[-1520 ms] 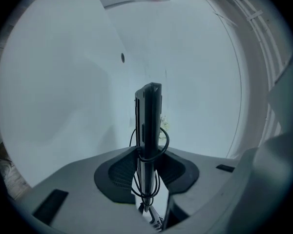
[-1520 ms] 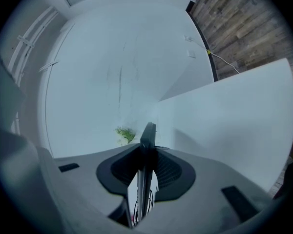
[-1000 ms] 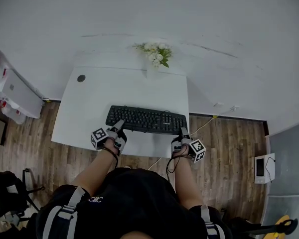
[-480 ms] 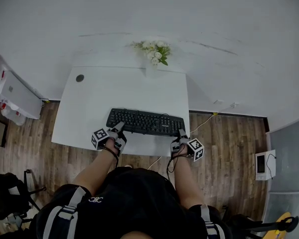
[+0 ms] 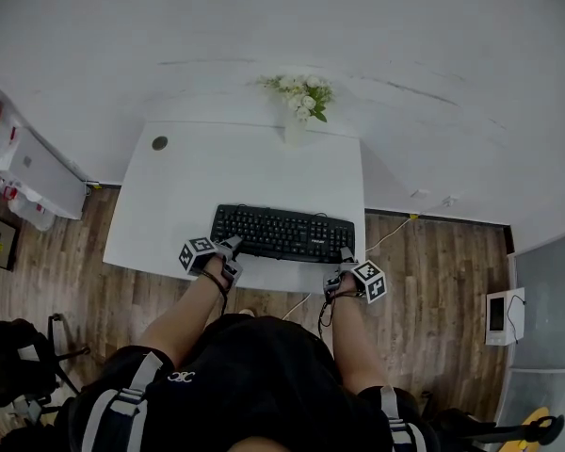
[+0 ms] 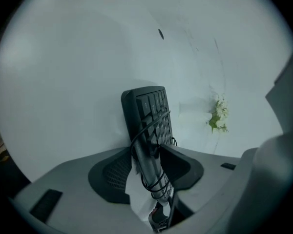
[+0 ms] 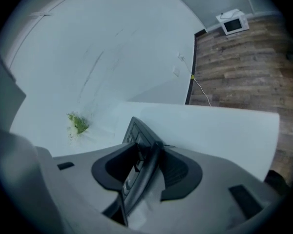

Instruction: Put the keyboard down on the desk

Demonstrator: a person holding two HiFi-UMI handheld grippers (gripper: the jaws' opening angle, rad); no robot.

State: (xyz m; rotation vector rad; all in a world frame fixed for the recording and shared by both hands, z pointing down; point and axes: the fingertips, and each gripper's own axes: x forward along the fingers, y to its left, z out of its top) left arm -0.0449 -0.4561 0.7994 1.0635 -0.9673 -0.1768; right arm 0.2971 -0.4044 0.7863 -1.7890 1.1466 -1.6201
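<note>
The black keyboard point(image 5: 282, 234) lies flat on the white desk point(image 5: 235, 168), close to the near edge. My left gripper point(image 5: 231, 246) is at its near left corner and my right gripper point(image 5: 344, 257) at its near right corner. In the left gripper view the keyboard's point(image 6: 146, 106) end, with a black cable point(image 6: 154, 179) looped round it, stands between the opening jaws of the left gripper point(image 6: 146, 167), and white shows beside one pad. In the right gripper view the keyboard's point(image 7: 136, 130) edge is between the opening jaws of the right gripper point(image 7: 144, 172), clear of the pads.
A vase of white flowers point(image 5: 304, 97) stands at the desk's far edge, with a round cable hole point(image 5: 159, 143) at the far left corner. A white cabinet point(image 5: 28, 168) stands to the left on the wooden floor. A small white device point(image 5: 499, 315) lies on the floor at the right.
The whole view has shifted slightly to the right. The keyboard keeps its place on the desk, and both grippers stay at its near corners.
</note>
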